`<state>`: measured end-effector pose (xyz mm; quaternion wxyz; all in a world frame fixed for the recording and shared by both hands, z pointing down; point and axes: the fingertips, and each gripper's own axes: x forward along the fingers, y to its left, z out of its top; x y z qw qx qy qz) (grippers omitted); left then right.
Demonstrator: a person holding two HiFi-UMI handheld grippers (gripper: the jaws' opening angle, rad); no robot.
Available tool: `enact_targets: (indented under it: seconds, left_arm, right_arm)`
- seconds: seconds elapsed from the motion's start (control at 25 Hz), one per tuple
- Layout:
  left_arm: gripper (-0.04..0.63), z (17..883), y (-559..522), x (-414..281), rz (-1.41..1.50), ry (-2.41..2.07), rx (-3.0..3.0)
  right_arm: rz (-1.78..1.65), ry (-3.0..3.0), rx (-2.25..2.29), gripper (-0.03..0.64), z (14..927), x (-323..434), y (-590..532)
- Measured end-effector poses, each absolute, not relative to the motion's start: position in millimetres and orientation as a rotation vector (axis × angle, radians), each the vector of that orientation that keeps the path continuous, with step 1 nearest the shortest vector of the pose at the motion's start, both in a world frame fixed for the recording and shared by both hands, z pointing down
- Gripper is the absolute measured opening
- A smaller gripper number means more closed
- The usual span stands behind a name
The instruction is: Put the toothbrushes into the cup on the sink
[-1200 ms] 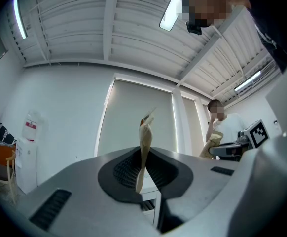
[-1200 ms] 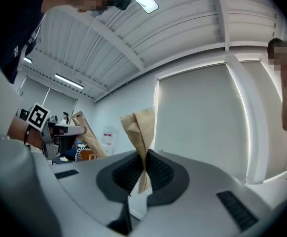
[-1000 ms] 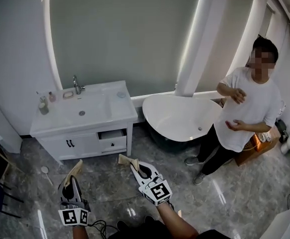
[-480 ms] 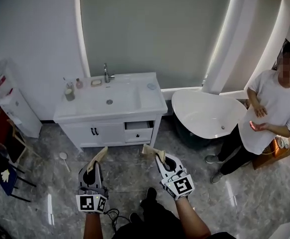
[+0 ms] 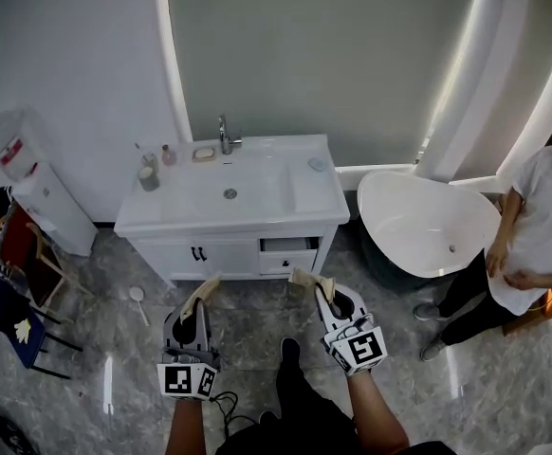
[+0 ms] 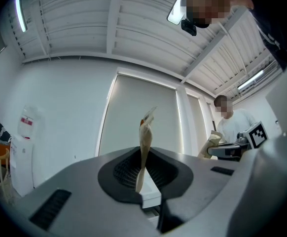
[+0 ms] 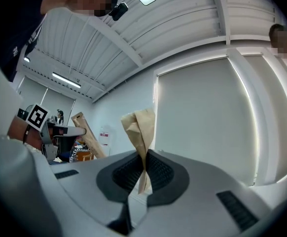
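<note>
A white vanity sink [image 5: 257, 202] stands ahead against the wall, with a grey cup [image 5: 149, 177] at its back left corner holding a thin stick. My left gripper [image 5: 198, 313] is low over the floor, shut on a tan paper-wrapped toothbrush [image 5: 203, 293] that sticks up from its jaws. In the left gripper view the left gripper [image 6: 142, 174] pinches that thin packet [image 6: 145, 142]. My right gripper [image 5: 325, 297] is shut on a second paper-wrapped toothbrush [image 5: 310, 279]. The right gripper [image 7: 143, 169] clamps its crumpled packet [image 7: 140, 130]. Both grippers are well short of the sink.
A faucet [image 5: 225, 138], soap dish [image 5: 203, 154] and small bottle [image 5: 169, 154] sit on the sink's back edge. One vanity drawer [image 5: 285, 245] is ajar. A white bathtub [image 5: 418, 221] and a standing person [image 5: 542, 230] are to the right. At left are a water dispenser [image 5: 34, 192] and a chair [image 5: 10, 292].
The view has swung left: the vanity shifted right toward centre and the person slid to the right edge. Both grippers stayed shut on their packets.
</note>
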<state>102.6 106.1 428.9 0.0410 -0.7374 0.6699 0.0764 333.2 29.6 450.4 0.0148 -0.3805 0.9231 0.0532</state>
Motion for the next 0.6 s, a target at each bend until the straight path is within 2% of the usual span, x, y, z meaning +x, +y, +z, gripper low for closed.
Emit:
enact_targets:
  seconds: [0.6]
  left_arm:
    - [0.048,408,-123,75,0.241,2.14,-2.151]
  right_arm:
    - [0.15,2.913,-1.077,0.04,435,307,-219]
